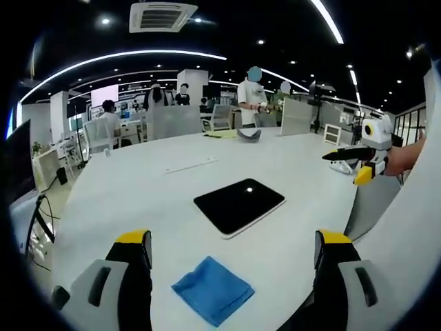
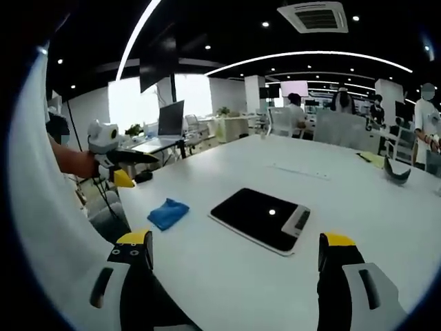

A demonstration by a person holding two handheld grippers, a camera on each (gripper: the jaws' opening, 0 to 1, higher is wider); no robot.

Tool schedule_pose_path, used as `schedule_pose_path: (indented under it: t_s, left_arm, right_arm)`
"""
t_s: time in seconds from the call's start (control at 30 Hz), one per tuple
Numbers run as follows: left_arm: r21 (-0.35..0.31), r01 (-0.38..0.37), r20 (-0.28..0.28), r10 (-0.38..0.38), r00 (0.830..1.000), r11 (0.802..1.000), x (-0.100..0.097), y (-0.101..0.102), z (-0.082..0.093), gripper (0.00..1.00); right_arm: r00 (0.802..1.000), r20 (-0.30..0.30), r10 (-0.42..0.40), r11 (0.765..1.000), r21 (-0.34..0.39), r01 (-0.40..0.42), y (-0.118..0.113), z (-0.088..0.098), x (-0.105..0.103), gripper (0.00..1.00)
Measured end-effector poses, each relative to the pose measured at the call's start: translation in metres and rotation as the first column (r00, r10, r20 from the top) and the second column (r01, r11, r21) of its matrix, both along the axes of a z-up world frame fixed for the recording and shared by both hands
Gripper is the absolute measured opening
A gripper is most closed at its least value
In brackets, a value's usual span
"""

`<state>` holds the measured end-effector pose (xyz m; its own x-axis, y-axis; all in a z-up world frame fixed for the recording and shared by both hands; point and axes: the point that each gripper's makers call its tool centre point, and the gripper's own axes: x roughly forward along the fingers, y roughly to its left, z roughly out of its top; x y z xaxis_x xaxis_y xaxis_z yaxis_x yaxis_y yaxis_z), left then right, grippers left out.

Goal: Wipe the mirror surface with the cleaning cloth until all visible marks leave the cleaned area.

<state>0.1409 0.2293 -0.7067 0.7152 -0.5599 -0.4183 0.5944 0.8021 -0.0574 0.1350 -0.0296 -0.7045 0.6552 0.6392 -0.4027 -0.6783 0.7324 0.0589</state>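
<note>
Here the mirror (image 1: 239,205) is a flat, dark, glossy slab with rounded corners and a pale edge, lying on the smooth white table (image 1: 138,186) and catching a ceiling light as one bright dot. Just in front of it, in the left gripper view, a soft blue cloth (image 1: 213,289) lies folded into a rough square, between the left gripper (image 1: 233,249)'s spread, yellow-tipped jaws. The right gripper (image 2: 235,249) is likewise spread and holds nothing. Beyond lies an open-plan office with strip lights, desks and people, and a small dark object (image 1: 249,134), perhaps a headset.
</note>
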Motion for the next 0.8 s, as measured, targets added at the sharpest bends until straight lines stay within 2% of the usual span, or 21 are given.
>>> schedule_pose_path:
  t_s: [0.4, 0.57, 0.8]
  left_arm:
    - [0.010, 0.006, -0.009, -0.006, 1.000, 1.000, -0.0041, 0.0020, -0.0018, 0.99]
    - [0.026, -0.007, 0.011, 0.007, 1.000, 1.000, -0.0003, 0.0061, -0.0007, 0.99]
    - [0.047, 0.029, 0.002, -0.029, 1.000, 0.999, -0.0011, -0.0003, -0.0067, 0.99]
  right_arm:
    - [1.000, 0.002, 0.002, 1.000, -0.001, -0.002, 0.0029, 0.0001, -0.0038, 1.00]
    - [1.000, 0.009, -0.009, 1.000, 0.019, 0.009, 0.0040, 0.0045, -0.0038, 1.00]
    - [1.000, 0.007, -0.014, 1.000, 0.008, 0.014, 0.0013, 0.0028, -0.0045, 1.00]
